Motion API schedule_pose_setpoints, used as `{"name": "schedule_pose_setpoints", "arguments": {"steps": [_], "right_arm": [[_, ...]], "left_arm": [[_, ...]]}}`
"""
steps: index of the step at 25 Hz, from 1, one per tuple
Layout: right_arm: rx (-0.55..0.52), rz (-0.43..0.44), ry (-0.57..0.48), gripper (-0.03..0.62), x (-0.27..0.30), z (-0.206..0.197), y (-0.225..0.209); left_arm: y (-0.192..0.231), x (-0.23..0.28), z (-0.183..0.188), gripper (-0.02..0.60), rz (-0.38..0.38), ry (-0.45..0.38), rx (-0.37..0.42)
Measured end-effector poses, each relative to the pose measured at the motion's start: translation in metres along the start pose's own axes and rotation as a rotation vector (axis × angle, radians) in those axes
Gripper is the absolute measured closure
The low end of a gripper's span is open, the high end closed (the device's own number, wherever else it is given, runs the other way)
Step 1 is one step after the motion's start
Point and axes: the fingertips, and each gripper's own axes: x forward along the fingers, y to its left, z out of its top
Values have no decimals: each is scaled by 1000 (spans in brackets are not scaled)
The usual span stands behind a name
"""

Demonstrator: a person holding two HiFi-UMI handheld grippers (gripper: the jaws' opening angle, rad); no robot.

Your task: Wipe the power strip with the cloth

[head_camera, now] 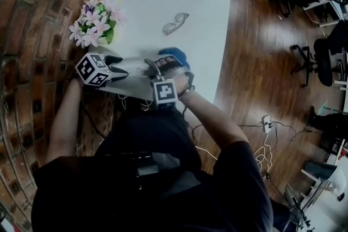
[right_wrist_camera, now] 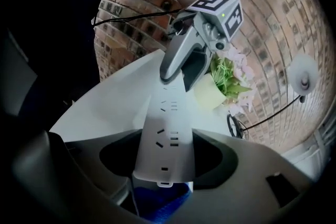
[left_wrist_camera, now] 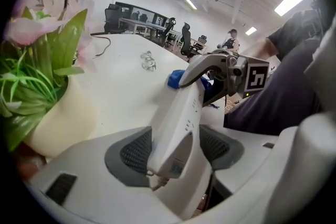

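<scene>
Left claw and right claw meet over the near edge of the white table in the head view. Each takes one end of the power strip, which bridges them. A blue cloth bunches just beyond the right claw, and a flower pot stands near the left claw, on its far side.

From the left gripper view, this claw's jaws are closed partway onto the strip's corded end, and both ribbed pads press its sides. The pot sits close on the claw's left, so a swing that way would likely tip it. The cord hanging at the claw's throat could snag and tug the strip.

From the right gripper view, the jaws stand wide yet bear on both long edges of the strip's other end. The cloth lies under the strip, down by the claw's throat. Whether it is pinched I cannot tell. If loose, it may drop once rubbing starts. The pads hold only smooth, narrow edges, so one hand twisting against the other could pop the strip free.
</scene>
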Motion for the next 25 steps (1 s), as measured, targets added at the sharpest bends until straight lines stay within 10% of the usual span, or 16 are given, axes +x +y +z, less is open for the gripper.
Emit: {"name": "schedule_pose_setpoints", "arguments": {"steps": [12,25], "right_arm": [[123,-45,-5,310,2,-10,7],[-39,-196,-31,315,-13,3,2]], "left_arm": [[-9,-2,11,432,162,-22,207],[5,5,-6,304,-81,11,-80]]}}
